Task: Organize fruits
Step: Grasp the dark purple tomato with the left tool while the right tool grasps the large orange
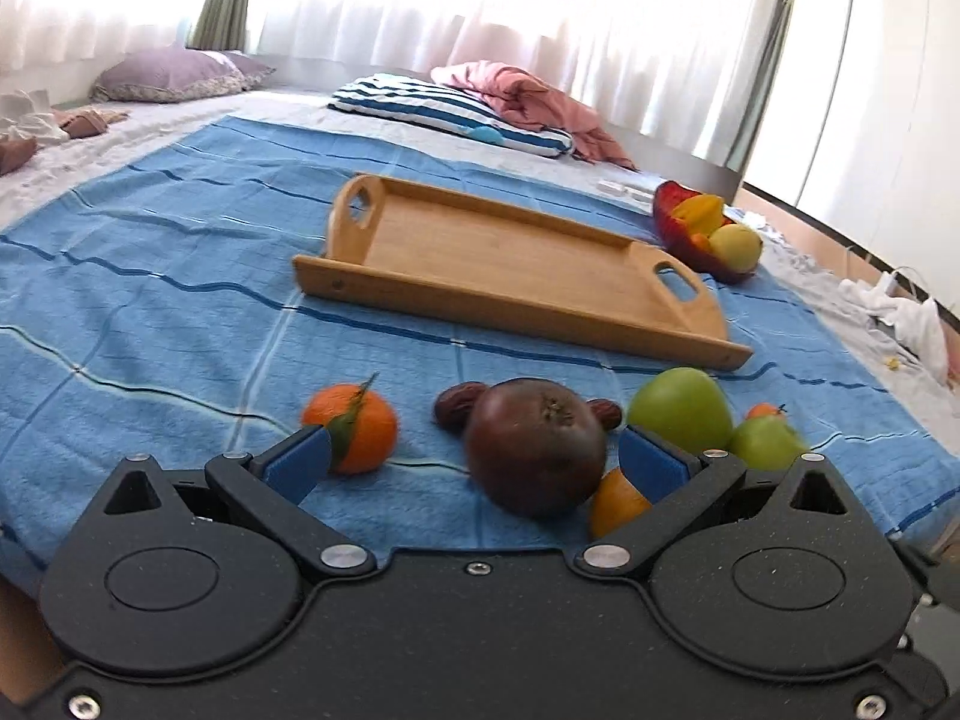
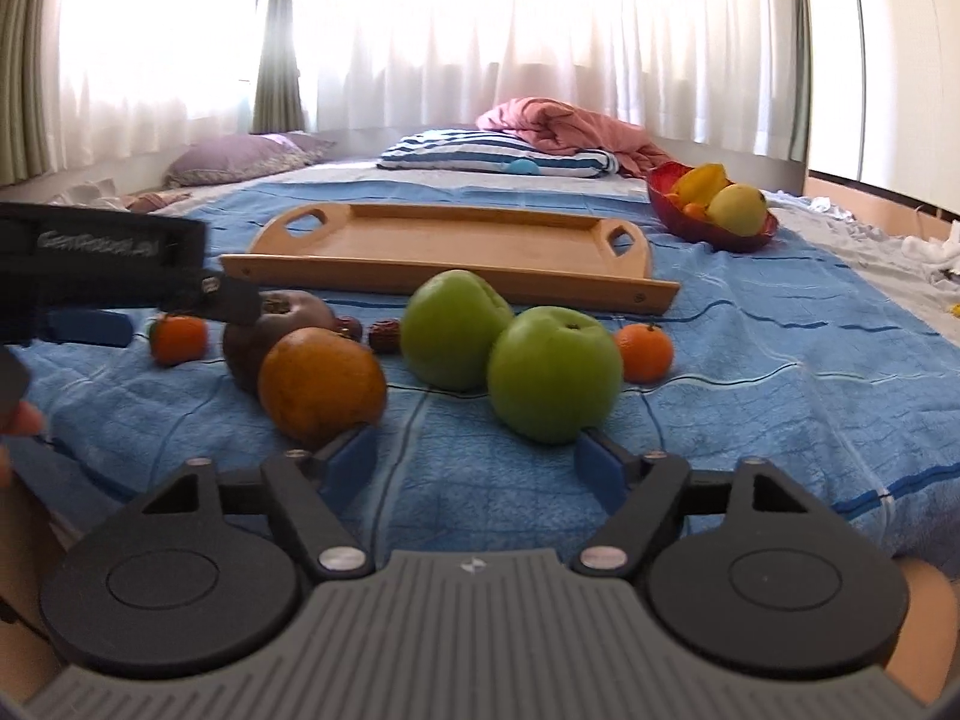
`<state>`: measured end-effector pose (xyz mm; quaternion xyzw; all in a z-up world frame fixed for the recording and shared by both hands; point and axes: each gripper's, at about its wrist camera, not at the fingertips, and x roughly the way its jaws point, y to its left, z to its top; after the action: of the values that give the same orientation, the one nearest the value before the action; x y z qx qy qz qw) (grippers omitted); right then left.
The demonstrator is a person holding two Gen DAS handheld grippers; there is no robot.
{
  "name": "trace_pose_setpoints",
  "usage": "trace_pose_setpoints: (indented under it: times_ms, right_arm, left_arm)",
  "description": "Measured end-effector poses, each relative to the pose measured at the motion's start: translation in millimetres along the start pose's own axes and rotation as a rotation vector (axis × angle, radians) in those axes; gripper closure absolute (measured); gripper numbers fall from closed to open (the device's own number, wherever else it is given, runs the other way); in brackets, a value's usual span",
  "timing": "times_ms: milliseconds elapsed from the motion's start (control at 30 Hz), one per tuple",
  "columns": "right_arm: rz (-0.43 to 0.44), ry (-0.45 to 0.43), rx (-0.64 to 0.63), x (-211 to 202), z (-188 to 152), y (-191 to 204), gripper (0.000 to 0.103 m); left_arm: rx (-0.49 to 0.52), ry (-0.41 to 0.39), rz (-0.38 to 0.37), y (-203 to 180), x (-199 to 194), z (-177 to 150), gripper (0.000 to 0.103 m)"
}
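Observation:
Loose fruit lies on the blue blanket in front of an empty wooden tray (image 1: 480,252) (image 2: 444,240). My left gripper (image 1: 474,456) is open, its jaws wide around a dark purple fruit (image 1: 534,444) without touching it. A tangerine (image 1: 357,426) sits by its left finger, an orange (image 1: 615,501) by its right. Two brown dates (image 1: 456,405), two green apples (image 1: 684,408) and a small tangerine (image 1: 763,410) lie beyond. My right gripper (image 2: 477,459) is open and empty, just short of the orange (image 2: 321,387) and a green apple (image 2: 552,372). The left gripper (image 2: 90,327) shows at the left of that view.
A red bowl (image 1: 678,231) (image 2: 690,219) with yellow fruit stands right of the tray. Pillows (image 1: 444,108) and a pink cloth (image 1: 534,102) lie at the bed's far end. The bed edge runs along the right, with white cloth (image 1: 900,312) beyond it.

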<state>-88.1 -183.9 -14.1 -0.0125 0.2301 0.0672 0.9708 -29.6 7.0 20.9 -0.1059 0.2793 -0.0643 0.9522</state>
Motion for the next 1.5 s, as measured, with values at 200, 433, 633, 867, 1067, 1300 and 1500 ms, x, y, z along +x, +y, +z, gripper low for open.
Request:
trace_pose_setpoints:
  times_ms: [200, 433, 633, 867, 1067, 1300, 1500]
  right_arm:
    - [0.042, -0.003, 0.042, -3, -3, -1, 0.030]
    - [0.073, -0.008, 0.029, -8, -6, 2, 0.030]
    - [0.096, -0.007, 0.025, -8, -7, 4, 0.031]
    - [0.126, -0.007, 0.006, -7, -8, 8, 0.031]
    - [0.151, -0.004, -0.018, -4, -8, 13, 0.030]
    - [0.207, -0.009, -0.059, 2, -8, 24, 0.025]
    - [0.278, -0.025, -0.080, 9, -8, 41, 0.025]
  left_arm:
    - [0.007, -0.013, -0.027, -7, 10, 6, 0.003]
    - [0.045, 0.007, -0.062, -17, 16, 6, 0.023]
    - [0.030, 0.045, -0.080, -17, 21, 2, 0.039]
    - [0.003, 0.081, -0.082, -11, 34, 7, 0.042]
    - [-0.032, 0.114, -0.085, -8, 46, 10, 0.042]
    - [-0.015, 0.112, -0.081, -11, 47, 12, 0.043]
    - [-0.013, 0.120, -0.074, -5, 44, 16, 0.043]
